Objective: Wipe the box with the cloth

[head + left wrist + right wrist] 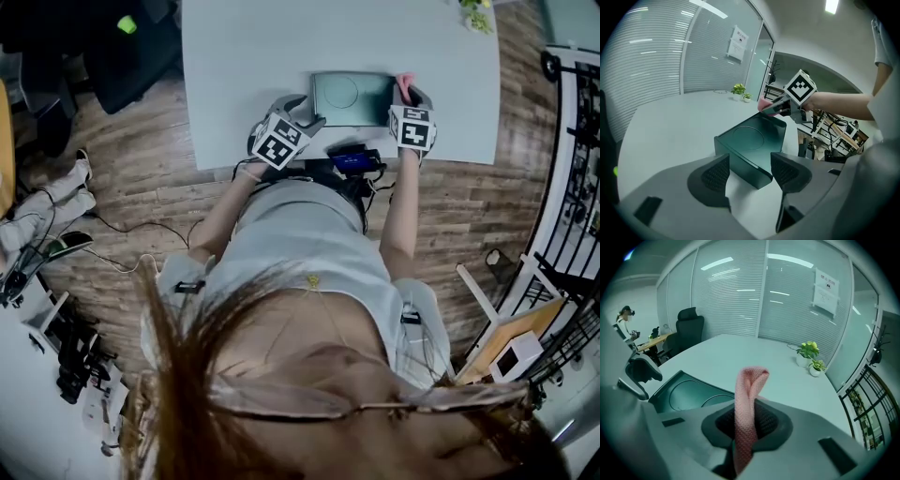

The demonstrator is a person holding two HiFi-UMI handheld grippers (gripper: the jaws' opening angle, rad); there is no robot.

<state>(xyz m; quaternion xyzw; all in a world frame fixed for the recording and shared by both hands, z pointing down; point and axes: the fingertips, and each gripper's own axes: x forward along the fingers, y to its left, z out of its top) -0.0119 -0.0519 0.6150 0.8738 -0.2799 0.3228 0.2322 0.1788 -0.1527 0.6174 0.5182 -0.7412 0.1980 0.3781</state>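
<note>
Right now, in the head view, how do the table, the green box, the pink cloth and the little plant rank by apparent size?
1. table
2. green box
3. pink cloth and little plant: both look tiny and alike, and the cloth is partly hidden, so no ranking between them.
</note>
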